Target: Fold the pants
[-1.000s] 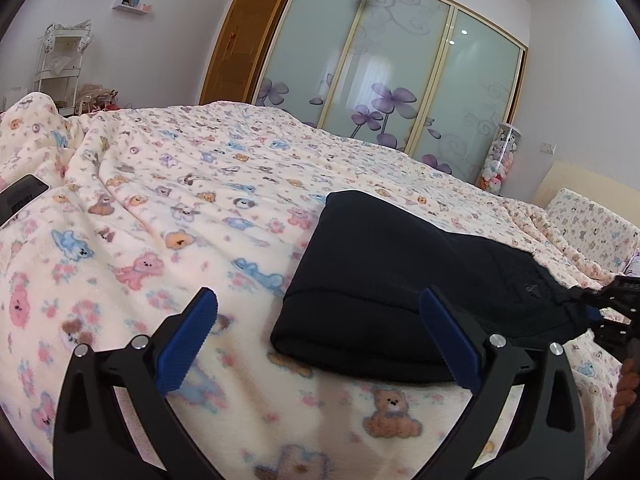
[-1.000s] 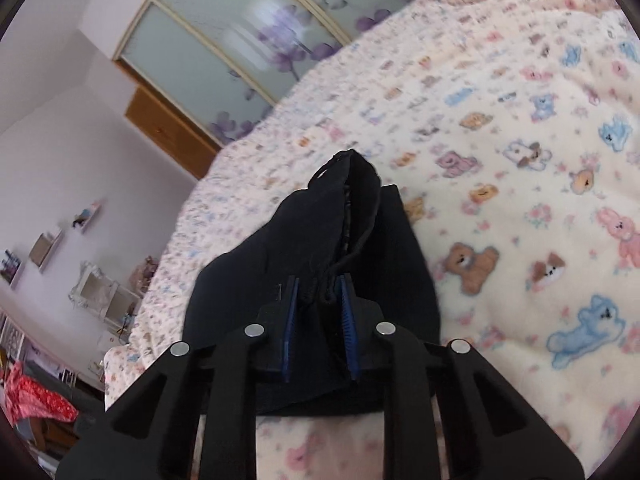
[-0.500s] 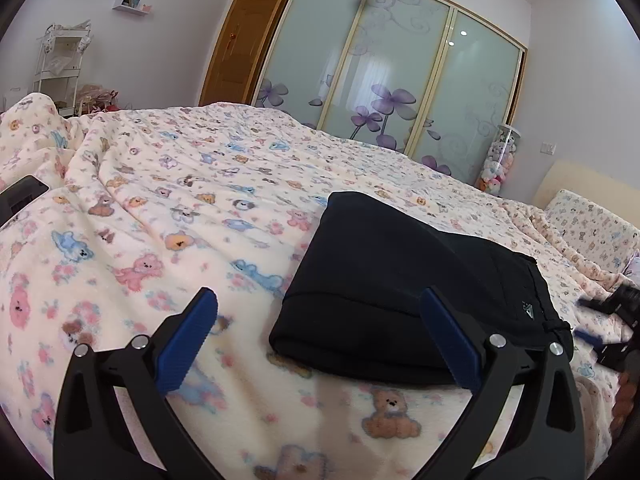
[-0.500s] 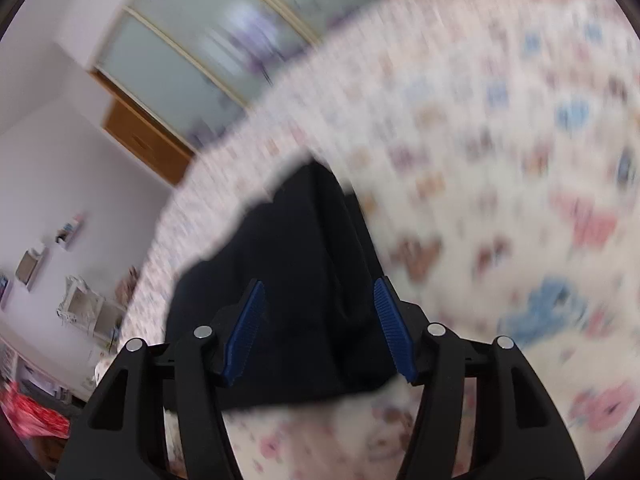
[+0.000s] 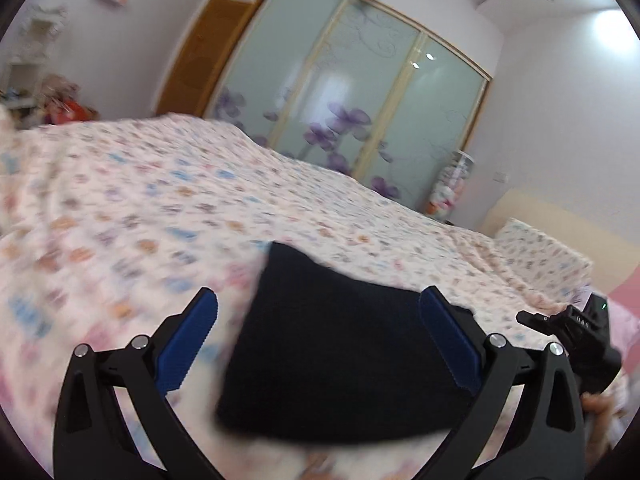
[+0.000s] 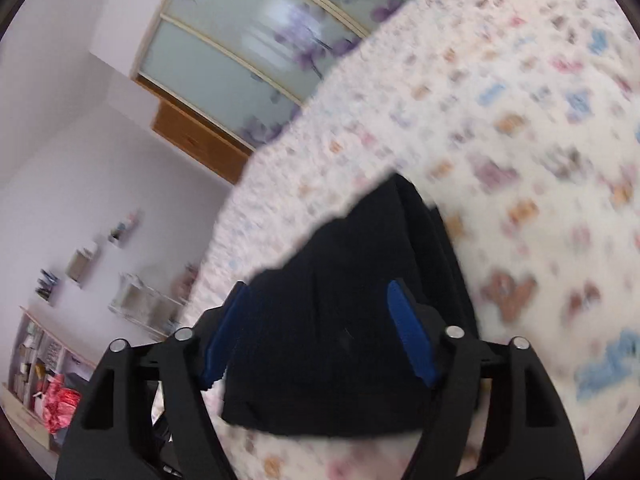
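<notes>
Black pants (image 5: 336, 352) lie folded into a compact rectangle on the bed; the same pants (image 6: 352, 320) fill the lower middle of the right wrist view. My left gripper (image 5: 318, 340) hovers above and before them, open, its blue pads (image 5: 188, 344) wide apart and touching nothing. My right gripper (image 6: 316, 336) is open and its jaws are still opening; the pants lie beyond the pads (image 6: 412, 340), not pressed by them. The right gripper's black body (image 5: 576, 344) shows at the right edge of the left wrist view, with a hand under it.
A cream blanket (image 5: 140, 208) printed with bears covers the bed. A matching pillow (image 5: 544, 252) lies at the far right by a beige headboard. Frosted sliding wardrobe doors (image 5: 360, 92) with purple flowers and a wooden door (image 5: 200, 52) stand behind. Shelves (image 6: 80, 264) hang on the wall.
My right gripper let go of the pants' waistband and its jaws spread; the raised fabric dropped flat. The left gripper rose and tilted up, staying open. Both views are now blurred.
</notes>
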Demonstrator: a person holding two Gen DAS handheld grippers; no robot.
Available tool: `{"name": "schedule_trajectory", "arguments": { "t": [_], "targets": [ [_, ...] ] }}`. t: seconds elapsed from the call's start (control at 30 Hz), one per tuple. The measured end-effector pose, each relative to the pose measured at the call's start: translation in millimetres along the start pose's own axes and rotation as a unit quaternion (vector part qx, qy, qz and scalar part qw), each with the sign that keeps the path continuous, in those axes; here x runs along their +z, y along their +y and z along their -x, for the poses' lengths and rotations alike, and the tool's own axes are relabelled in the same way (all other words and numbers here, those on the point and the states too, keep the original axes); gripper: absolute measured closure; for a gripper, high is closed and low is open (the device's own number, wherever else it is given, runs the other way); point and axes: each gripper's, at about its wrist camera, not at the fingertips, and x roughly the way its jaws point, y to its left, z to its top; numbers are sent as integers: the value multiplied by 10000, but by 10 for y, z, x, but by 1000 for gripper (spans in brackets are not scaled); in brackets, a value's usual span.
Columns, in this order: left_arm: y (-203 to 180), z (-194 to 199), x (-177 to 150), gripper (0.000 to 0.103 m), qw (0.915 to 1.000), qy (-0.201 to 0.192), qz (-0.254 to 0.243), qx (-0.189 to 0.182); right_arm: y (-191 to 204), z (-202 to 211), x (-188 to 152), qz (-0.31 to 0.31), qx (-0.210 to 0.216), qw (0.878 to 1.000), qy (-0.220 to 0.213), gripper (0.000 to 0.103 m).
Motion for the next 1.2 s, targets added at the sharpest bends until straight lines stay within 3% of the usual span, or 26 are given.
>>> {"name": "schedule_trajectory", "arguments": {
  "t": [0.1,0.23,0.27,0.33,0.37,0.43,0.5,0.6,0.67,0.73,0.8,0.87,0.9,0.93,1.0,1.07,1.2],
  "targets": [
    [-78,-471,242,2,9981,580,119,-178,-40,-164,72,-228,327,9991,144,30],
    [-135,-1068,327,2,9903,1378,153,-3,-87,-407,97,-287,484,9973,474,30],
    [-94,-1233,310,2,9859,1646,264,116,-106,-466,93,-264,366,9976,520,29],
    [45,-1438,198,2,9756,2092,532,393,-271,-596,108,-380,-336,9966,657,30],
    [112,-1511,152,2,9709,2254,621,510,-402,-648,93,-546,-411,9950,731,34],
    [229,-1640,55,3,9622,2550,696,651,-629,-653,97,-1073,-122,9914,741,40],
    [255,-1661,12,3,9614,2584,639,696,-607,-592,107,-1129,-57,9909,734,39],
    [188,-1492,60,3,9694,2321,510,618,-425,-450,98,-854,145,9938,695,31],
    [120,-1273,87,3,9761,2115,397,316,-292,-376,69,-711,475,9932,793,29],
    [82,-1043,83,2,9800,1965,317,61,-136,-312,28,-393,542,9936,906,25],
    [94,-852,32,2,9814,1880,325,-216,-35,-293,18,-90,366,9933,1093,18],
    [139,-752,-89,2,9813,1881,287,-292,50,-414,-82,362,-388,9879,1455,17],
    [151,-756,-166,2,9812,1918,145,-140,57,-458,-119,528,-578,9845,1569,17],
    [145,-809,-312,2,9790,1998,-258,324,65,-486,-160,671,-684,9825,1597,17],
    [152,-929,-538,2,9681,2200,-729,957,142,-528,-222,973,-900,9792,1535,17],
    [181,-937,-552,2,9695,2158,-582,1003,152,-507,-281,1172,-1014,9767,1482,16],
    [107,-908,-525,2,9689,2035,-756,1190,216,-528,-328,1430,-1091,9742,1364,12]
  ]
}}
